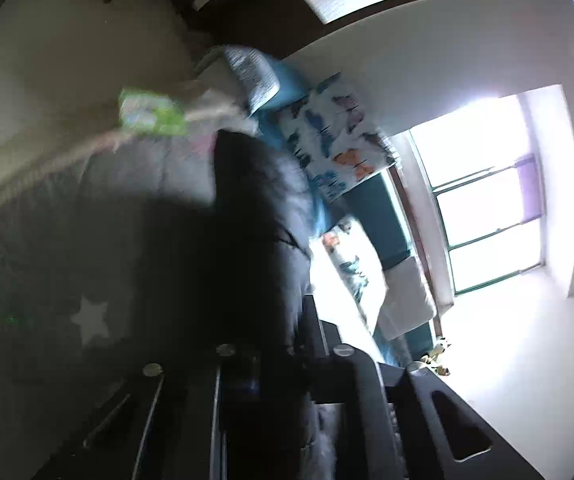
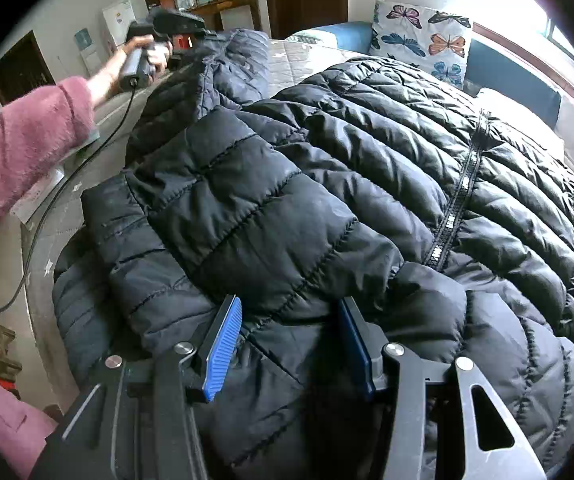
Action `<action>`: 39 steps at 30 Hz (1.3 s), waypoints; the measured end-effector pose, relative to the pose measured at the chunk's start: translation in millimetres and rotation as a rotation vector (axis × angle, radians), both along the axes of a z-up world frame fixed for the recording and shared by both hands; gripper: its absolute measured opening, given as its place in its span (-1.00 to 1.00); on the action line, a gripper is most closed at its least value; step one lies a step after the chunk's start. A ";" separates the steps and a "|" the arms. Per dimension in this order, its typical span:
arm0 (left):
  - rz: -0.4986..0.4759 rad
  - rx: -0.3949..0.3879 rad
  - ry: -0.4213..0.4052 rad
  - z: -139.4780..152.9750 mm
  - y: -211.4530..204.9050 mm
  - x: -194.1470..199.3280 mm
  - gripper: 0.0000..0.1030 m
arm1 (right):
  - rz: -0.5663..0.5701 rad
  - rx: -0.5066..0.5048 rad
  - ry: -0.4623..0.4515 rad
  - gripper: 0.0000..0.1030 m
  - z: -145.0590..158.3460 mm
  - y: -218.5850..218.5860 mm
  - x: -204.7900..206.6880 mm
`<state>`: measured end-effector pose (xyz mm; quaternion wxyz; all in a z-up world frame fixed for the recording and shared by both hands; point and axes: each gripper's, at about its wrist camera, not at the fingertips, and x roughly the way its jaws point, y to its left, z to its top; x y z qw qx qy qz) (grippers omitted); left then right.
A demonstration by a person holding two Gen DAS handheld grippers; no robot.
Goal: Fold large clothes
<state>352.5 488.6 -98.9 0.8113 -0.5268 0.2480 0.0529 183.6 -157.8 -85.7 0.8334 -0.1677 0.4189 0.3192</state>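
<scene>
Folding this big black puffer jacket (image 2: pixel 327 168) could go wrong here. It lies spread out on the bed (image 2: pixel 299 60), with one sleeve already laid across its front. The jacket is puffy and slippery, so a fold could spring back open, or cloth could slide out of the tongs.

The left tongs (image 2: pixel 191 40) are far across the bed, at the jacket's far end. They are squeezed shut, and dark cloth sits right at their tips, so they seem to have pinched the jacket there. The view from them is blurry, so I cannot be sure. A pull too hard from there could drag the whole jacket crooked.

The right tongs (image 2: pixel 291 340) point steeply down onto the near part of the jacket. Their blue pads (image 2: pixel 223 344) stand about half open with puffy cloth bulging between them.

The person's left hand (image 2: pixel 147 60) reaches out on a long straight arm in a fuzzy pink sleeve (image 2: pixel 23 148).
</scene>
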 end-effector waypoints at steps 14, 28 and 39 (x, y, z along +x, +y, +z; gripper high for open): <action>-0.159 0.381 -0.286 226.3 -124.9 -73.3 -0.77 | -0.003 -0.001 -0.053 0.08 26.2 4.4 -12.9; -0.484 0.682 -0.381 246.7 -415.6 -158.5 -0.77 | -0.228 0.164 -0.099 0.08 55.5 -111.2 -48.9; -0.905 0.650 -0.108 84.9 -629.2 -143.7 -0.77 | -0.449 0.281 -0.057 0.08 41.0 -203.2 -63.9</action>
